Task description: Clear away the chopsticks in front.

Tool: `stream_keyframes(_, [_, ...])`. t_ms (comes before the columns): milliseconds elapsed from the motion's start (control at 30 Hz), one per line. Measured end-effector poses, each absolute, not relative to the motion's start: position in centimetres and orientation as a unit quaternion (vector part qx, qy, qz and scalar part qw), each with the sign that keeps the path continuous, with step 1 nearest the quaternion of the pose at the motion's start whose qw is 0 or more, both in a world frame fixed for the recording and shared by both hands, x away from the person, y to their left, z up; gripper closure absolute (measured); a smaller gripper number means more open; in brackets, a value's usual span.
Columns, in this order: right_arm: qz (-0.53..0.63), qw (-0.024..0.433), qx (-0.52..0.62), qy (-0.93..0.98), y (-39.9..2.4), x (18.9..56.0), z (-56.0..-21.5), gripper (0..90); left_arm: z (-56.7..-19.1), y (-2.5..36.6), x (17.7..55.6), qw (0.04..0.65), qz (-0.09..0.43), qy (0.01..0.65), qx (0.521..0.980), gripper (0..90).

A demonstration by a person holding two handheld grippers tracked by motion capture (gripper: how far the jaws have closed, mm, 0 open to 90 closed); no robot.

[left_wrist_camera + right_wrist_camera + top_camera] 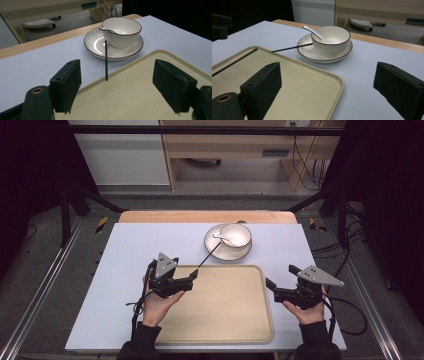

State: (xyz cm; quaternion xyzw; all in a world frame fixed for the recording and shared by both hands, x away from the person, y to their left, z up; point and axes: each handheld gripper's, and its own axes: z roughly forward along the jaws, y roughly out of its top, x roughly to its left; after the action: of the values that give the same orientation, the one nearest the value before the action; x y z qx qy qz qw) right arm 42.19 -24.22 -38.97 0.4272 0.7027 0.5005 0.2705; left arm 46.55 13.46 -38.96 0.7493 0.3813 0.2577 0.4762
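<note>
A black chopstick [106, 61] leans from the plate [95, 48] beside the white bowl [125, 35], its lower tip over the beige tray's [140, 100] rim. The left gripper [192, 279] hangs nearby, released and empty; the right gripper [272, 285] waits open over the tray's far edge. Placement looks finished; the next move likely calls for fetching another piece.

Bowl [235, 235] on plate [216, 251] (behind tray [220, 330]).

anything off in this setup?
One thing: a black chopstick leans askew, one end propped on the plate by the bowl, the other over the tray's rim. No spills or damage.
</note>
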Motion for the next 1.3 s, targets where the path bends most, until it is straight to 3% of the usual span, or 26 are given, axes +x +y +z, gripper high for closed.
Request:
stream_keyframes(800, [0.508, 0.27, 0.427, 0.698, -24.6, 42.1, -38.7, 8.1, -39.2, 7.3, 53.4, 0.407, 0.245, 0.329, 0.816, 19.7])
stream_keyframes(1300, [0.509, 0.269, 0.427, 0.698, -24.6, 42.1, -38.7, 8.4, -40.5, 5.7, 57.1, 0.375, 0.25, 0.339, 0.826, 32.1])
